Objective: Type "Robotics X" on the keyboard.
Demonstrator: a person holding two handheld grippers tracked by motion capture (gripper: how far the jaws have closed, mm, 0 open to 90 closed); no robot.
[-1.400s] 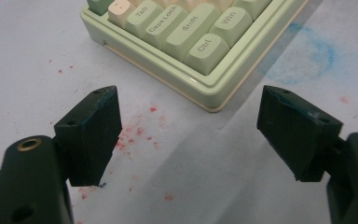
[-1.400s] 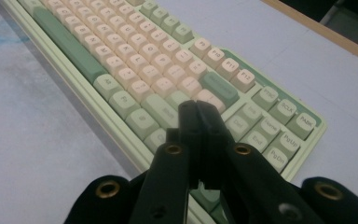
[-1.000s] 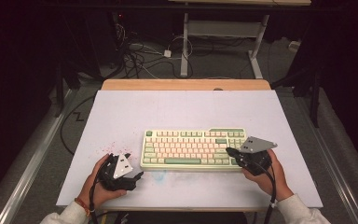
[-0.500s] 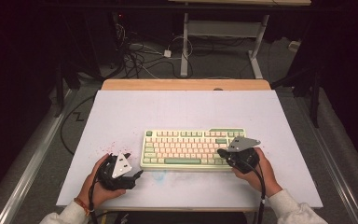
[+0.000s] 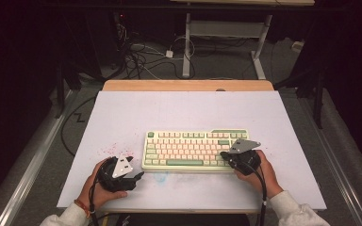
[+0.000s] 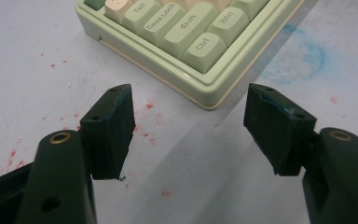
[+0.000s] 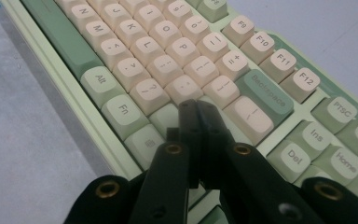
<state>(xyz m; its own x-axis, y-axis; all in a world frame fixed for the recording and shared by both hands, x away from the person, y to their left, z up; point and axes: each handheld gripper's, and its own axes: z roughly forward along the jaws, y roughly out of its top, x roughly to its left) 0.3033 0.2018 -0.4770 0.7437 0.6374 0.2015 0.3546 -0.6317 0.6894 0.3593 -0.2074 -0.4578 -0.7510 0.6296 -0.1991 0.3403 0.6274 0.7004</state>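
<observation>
The keyboard, pale green with cream and pink keys, is lying flat near the front middle of the white surface, its long side running across the person's view. The right gripper is sitting over the keyboard's right end, held in the person's right hand; its fingers are pressed together with nothing between them, and in the right gripper view their tips are hanging over the keys near the right Shift, below the Backspace key. Whether the tips are touching a key I cannot tell.

The left gripper is resting on the surface just off the keyboard's front left corner, gripped by the left hand. Its fingers are standing well apart and have just been closing a little, with nothing but bare surface between them; the corner with the Ctrl key is lying just ahead of them, apart from both. Red specks are dotting the surface around this gripper, and a faint blue smear is showing beside the keyboard's front edge.
</observation>
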